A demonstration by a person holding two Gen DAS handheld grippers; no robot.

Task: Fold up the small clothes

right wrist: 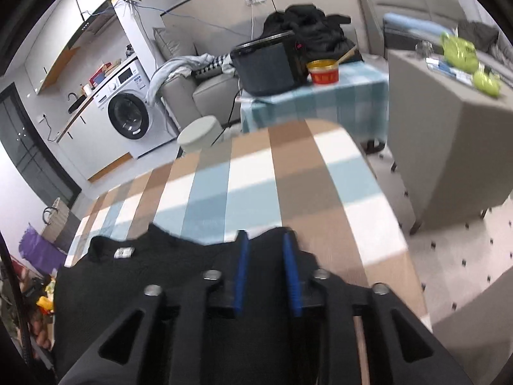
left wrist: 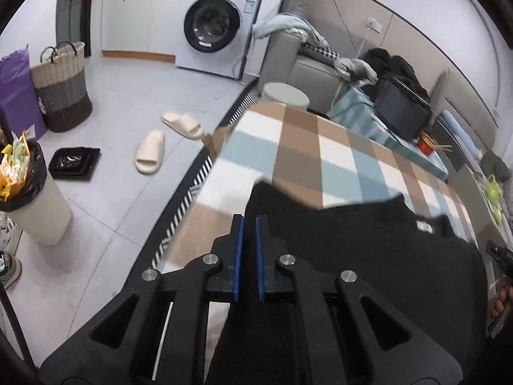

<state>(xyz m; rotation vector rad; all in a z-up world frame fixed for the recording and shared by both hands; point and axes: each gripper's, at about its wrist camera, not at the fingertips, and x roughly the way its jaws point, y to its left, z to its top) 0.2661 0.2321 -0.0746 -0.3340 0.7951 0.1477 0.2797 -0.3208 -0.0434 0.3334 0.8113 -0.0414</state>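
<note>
I am laying out the black top [right wrist: 134, 292] on the checked worktop [right wrist: 256, 176], ahead of the first fold. My left gripper [left wrist: 249, 221] fingers are nearly together, seemingly pinching its edge at 12 o'clock; my right gripper [right wrist: 264, 237] fingers are apart over the cloth. Next I judge I should smooth it flat.

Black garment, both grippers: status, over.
Left gripper shut on black garment at its edge. Right gripper jaws apart, over the other edge; grip unclear. Garment spread on checked blanket, white label showing. Nothing in the way.
</note>
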